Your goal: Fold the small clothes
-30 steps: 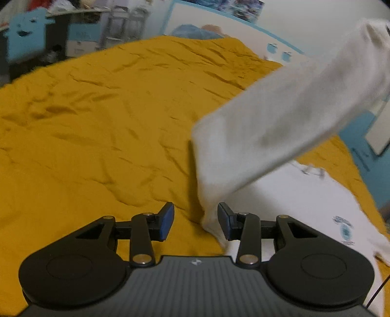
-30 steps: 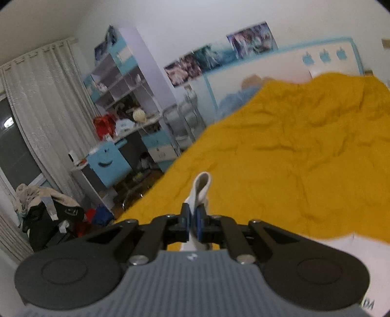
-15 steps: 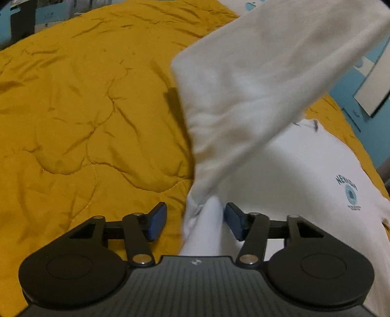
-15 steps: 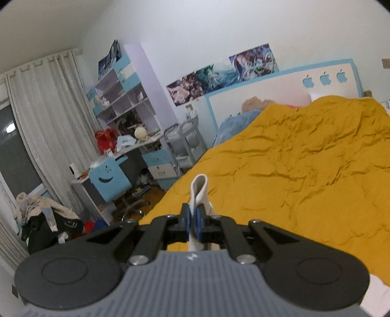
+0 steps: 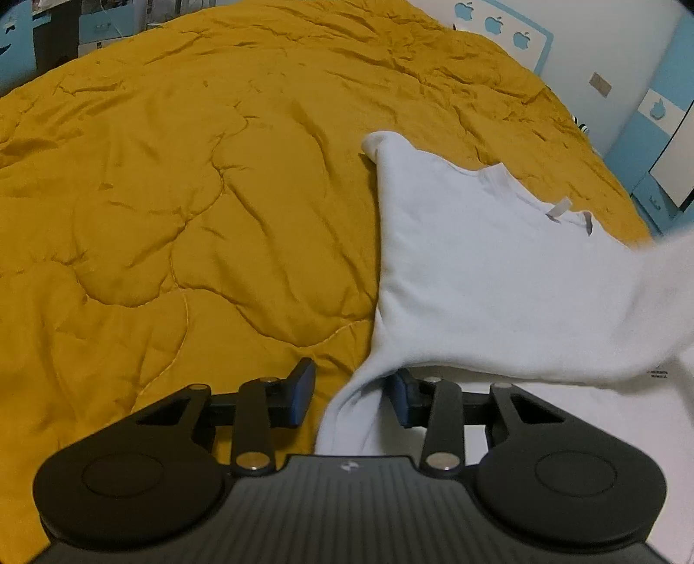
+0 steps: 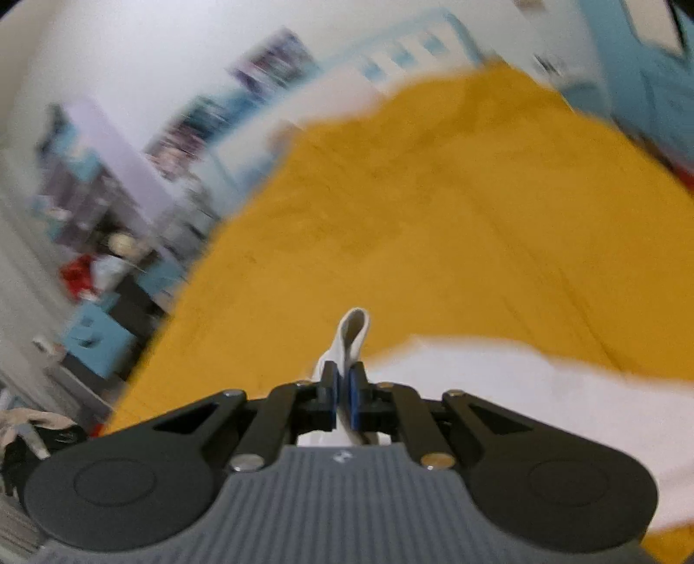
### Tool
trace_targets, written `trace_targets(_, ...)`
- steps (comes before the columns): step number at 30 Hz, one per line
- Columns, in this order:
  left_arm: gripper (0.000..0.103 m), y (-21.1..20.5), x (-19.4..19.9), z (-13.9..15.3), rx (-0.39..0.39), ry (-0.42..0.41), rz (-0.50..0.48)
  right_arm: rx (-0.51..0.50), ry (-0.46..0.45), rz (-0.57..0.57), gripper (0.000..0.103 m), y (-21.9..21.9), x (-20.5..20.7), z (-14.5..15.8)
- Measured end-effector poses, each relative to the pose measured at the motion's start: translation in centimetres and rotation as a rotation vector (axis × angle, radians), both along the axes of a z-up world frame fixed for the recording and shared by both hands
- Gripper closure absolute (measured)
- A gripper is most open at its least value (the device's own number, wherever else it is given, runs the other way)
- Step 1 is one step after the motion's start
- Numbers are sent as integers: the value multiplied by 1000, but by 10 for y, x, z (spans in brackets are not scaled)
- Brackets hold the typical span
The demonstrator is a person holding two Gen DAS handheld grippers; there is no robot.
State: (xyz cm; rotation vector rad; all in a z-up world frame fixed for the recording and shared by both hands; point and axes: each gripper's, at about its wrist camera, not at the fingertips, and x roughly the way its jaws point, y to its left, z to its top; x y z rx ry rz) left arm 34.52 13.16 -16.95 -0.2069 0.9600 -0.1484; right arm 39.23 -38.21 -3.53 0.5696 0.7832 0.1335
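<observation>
the right gripper [image 6: 342,392] is pinching the white shirt [image 5: 477,269] sleeve, best laid flat across the body on the bed [image 5: 195,195] while the left gripper [image 5: 351,392] is closing around the near-left fold.

A home bedroom. A bed [image 5: 217,195] with a mustard quilt fills the view. Posters [image 6: 260,73] hang above its headboard [image 5: 503,21].

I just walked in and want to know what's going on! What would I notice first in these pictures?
The big mustard-yellow quilt fills almost everything, spread over the bed. On its right side lies a white sweatshirt, with one sleeve lifted across it. The right hand-held gripper pinches white cloth, and the left hand-held gripper is closing around a fold at the sweatshirt's near edge.
</observation>
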Motion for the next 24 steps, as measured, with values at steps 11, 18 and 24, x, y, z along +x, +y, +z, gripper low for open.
trace_targets(11,44,12,16,61,-97,-61,-58,54,144,-81,102,-57,-18,-115)
trace_targets(18,44,18,92,41,-247,-28,47,63,164,-87,90,-56,-9,-139)
trace_targets(24,49,20,124,3,-347,0,161,135,153,-100,76,-60,-1,-148)
